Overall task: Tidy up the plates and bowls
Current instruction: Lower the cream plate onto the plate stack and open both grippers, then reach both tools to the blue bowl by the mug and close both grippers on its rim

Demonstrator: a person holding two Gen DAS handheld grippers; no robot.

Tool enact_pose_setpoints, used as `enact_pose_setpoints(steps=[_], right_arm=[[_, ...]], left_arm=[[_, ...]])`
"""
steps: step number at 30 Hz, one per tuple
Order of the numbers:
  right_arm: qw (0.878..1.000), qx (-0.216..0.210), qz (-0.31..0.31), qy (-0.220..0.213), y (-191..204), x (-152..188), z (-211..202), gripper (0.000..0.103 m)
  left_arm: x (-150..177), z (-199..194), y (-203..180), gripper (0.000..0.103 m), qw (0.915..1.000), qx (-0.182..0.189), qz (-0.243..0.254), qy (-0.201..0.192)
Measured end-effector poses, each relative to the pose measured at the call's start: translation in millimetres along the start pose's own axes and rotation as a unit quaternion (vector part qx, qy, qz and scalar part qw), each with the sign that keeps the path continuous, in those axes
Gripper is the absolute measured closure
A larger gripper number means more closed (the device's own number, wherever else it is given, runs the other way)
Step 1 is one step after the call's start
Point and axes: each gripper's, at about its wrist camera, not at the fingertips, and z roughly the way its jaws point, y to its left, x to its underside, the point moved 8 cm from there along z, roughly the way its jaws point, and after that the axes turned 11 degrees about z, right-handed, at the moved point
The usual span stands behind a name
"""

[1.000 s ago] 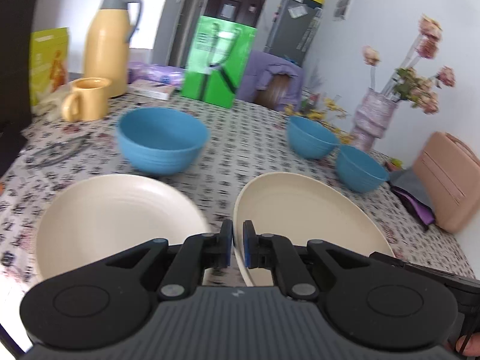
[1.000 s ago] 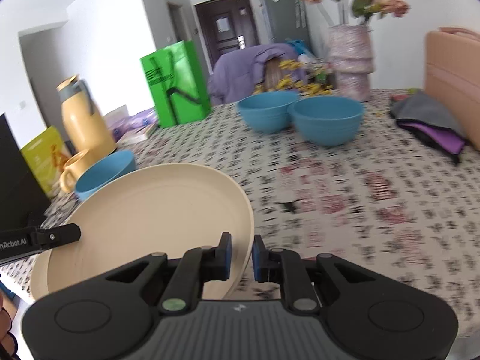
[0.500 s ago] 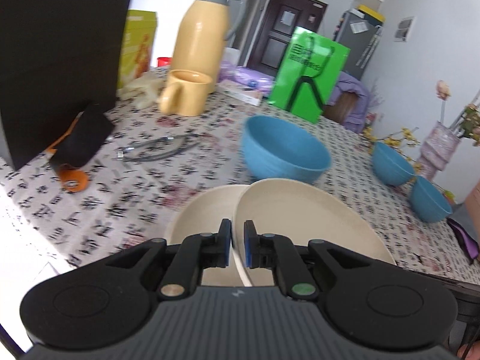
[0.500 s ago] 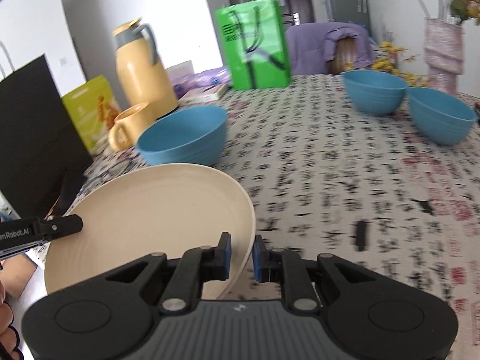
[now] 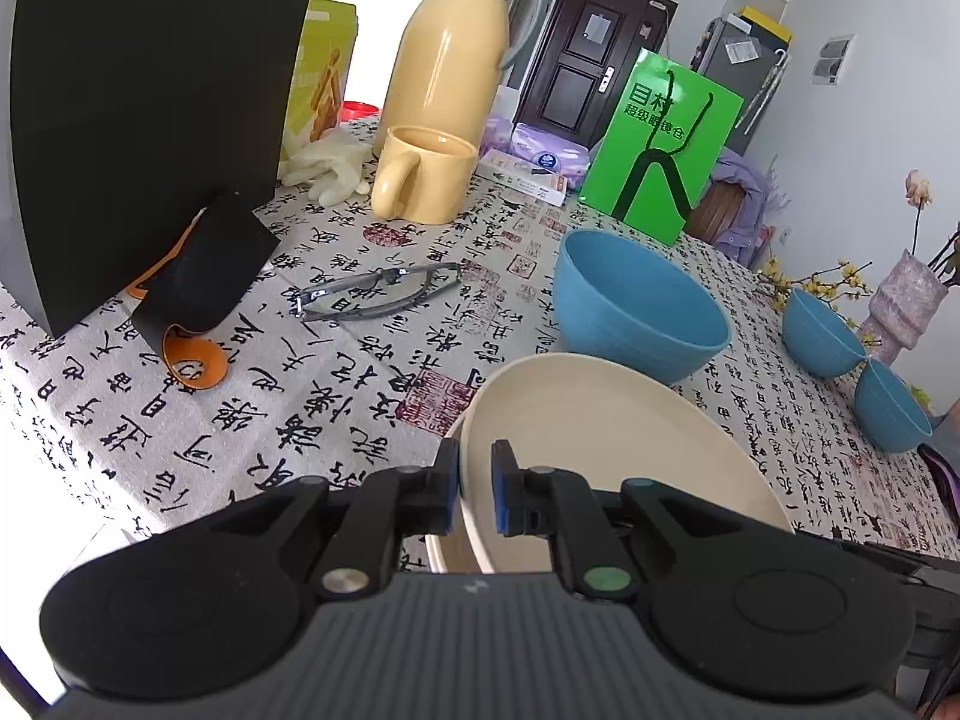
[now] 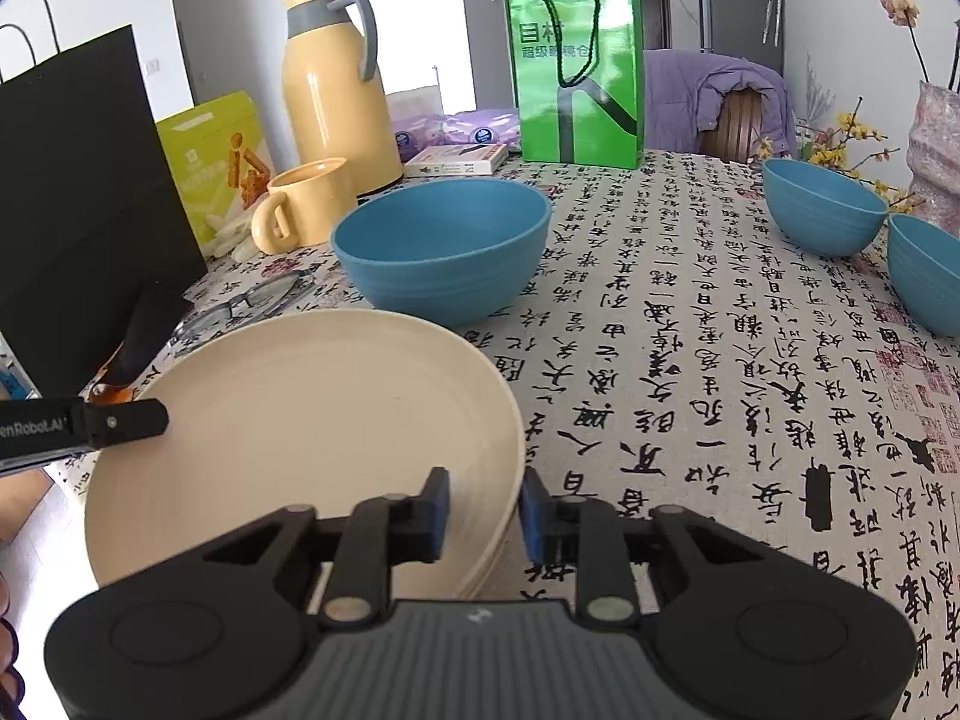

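A cream plate (image 5: pixel 600 438) lies on top of a second cream plate, whose rim (image 5: pixel 441 552) peeks out beneath it. My left gripper (image 5: pixel 475 480) straddles the top plate's near-left rim, its jaws opening and a little apart. In the right wrist view the same plate (image 6: pixel 300 420) fills the lower left. My right gripper (image 6: pixel 485 510) straddles its right rim with the jaws opening, the pads clear of it. The left gripper's finger (image 6: pixel 120 420) shows at that plate's far side. A large blue bowl (image 5: pixel 636 312) (image 6: pixel 444 246) stands just behind the plates.
Two smaller blue bowls (image 6: pixel 822 210) (image 6: pixel 927 276) stand at the right by a vase (image 5: pixel 900 306). A yellow mug (image 5: pixel 423 180), a thermos (image 5: pixel 450 42), glasses (image 5: pixel 378 294), a black bag (image 5: pixel 150 90) and a green bag (image 5: pixel 660 150) stand behind and to the left. The table edge (image 5: pixel 78 516) runs near the left.
Both grippers carried the cream plate leftward across the table and set it down over the other plate. Both pairs of jaws have widened, the right more than the left.
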Motion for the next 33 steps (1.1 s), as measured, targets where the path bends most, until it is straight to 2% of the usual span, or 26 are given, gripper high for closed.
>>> enact_pose_setpoints(steps=[2,3,5,6,7,9,11,14,15,16,18,22,25,33], right_arm=[[1.000,-0.002,-0.004,-0.002,3,1,0,0.066],[1.000,-0.001,-0.007,-0.003,4,1,0,0.065],[1.000,-0.005,-0.007,-0.003,5,2,0,0.059],[1.000,-0.005,-0.007,-0.004,5,2,-1,0.057],[1.000,-0.004,-0.007,-0.007,5,1,-2,0.052],[1.000,-0.001,-0.008,-0.013,3,0,-4,0.047],[1.000,-0.003,-0.007,-0.025,1,-1,-10,0.043],[0.998,-0.016,-0.011,-0.058,-4,-2,-27,0.035],[0.997,-0.021,-0.015,-0.075,-6,-2,-34,0.026],[0.995,-0.026,-0.019,-0.092,-9,-1,-42,0.014],[0.991,-0.030,-0.029,-0.126,-16,5,-57,0.009],[0.989,-0.029,-0.044,-0.139,-29,23,-76,0.009],[0.987,-0.033,-0.036,-0.152,-40,32,-91,0.009],[0.986,-0.014,-0.015,-0.163,-63,28,-96,0.009]], left_arm=[[0,-1,-2,0.077,1.0000,0.001,0.006,-0.004],[0,-3,-3,0.068,0.9999,-0.002,0.011,-0.009],[-3,-8,-7,0.063,0.9994,-0.003,0.024,-0.023],[-5,-11,-9,0.057,0.9991,-0.004,0.031,-0.030],[-7,-14,-12,0.044,0.9985,-0.007,0.039,-0.039],[-10,-20,-16,0.027,0.9964,-0.019,0.056,-0.061],[-12,-25,-20,0.021,0.9927,-0.026,0.079,-0.088],[-7,-37,-22,0.007,0.9861,-0.028,0.102,-0.128],[-4,-42,-22,0.003,0.9836,-0.031,0.109,-0.140],[-1,-45,-23,0.001,0.9814,-0.033,0.115,-0.150],[7,-48,-23,0.000,0.9802,-0.034,0.121,-0.153],[22,-52,-30,0.000,0.9837,-0.016,0.112,-0.140],[32,-56,-37,0.000,0.9829,-0.004,0.122,-0.138],[30,-54,-47,0.000,0.9824,-0.010,0.129,-0.135]])
